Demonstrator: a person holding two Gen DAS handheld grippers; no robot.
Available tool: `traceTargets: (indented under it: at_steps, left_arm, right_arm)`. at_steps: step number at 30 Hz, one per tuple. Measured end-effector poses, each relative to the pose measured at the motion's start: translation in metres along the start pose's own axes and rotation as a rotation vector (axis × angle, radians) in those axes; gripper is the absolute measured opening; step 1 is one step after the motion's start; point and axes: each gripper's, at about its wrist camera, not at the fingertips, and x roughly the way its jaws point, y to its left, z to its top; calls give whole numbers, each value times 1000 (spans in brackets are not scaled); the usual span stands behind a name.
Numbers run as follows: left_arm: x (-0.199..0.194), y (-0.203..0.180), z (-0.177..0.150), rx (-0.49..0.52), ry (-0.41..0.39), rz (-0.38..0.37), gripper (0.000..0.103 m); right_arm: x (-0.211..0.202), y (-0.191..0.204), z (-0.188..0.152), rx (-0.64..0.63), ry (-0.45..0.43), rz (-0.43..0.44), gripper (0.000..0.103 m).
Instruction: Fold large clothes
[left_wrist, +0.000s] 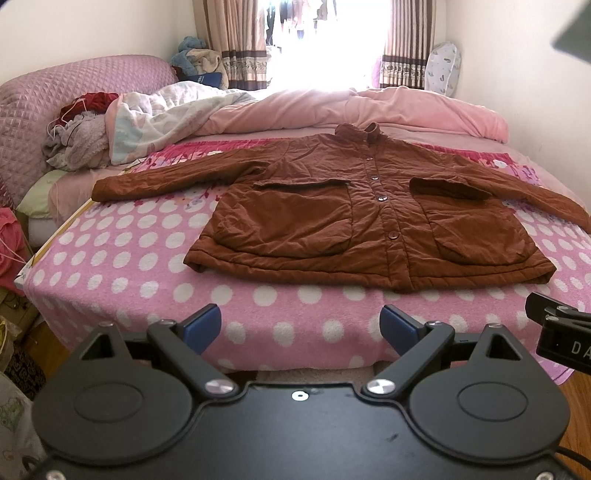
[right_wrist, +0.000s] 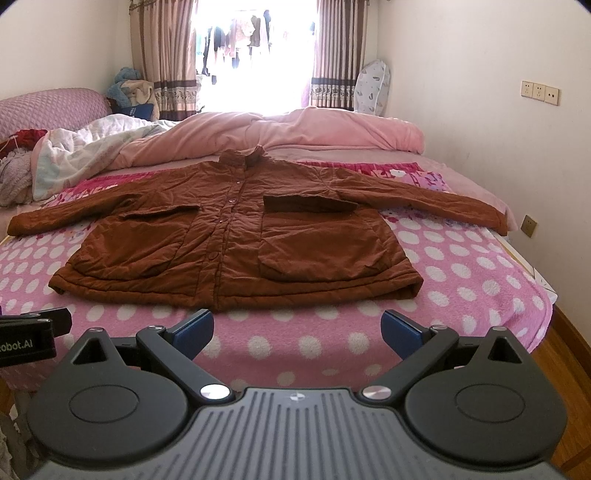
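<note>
One brown jacket (left_wrist: 369, 218), two sleeves, two pockets, five visible buttons, two hand-held grippers

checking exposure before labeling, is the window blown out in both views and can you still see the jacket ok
Left wrist view: window blown to white, glare spilling onto the quilt; jacket evenly lit, sharp. Right wrist view: window bright but hanging clothes show; jacket clear. Fisheye bends both.
</note>
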Motion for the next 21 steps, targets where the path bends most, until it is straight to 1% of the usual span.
traceTargets:
  at_steps: [21]
  left_arm:
    - [-1, 0, -1, 2, -3, -8, 95]
  right_arm:
    - [0, 0, -1, 0, 0, 0, 103]
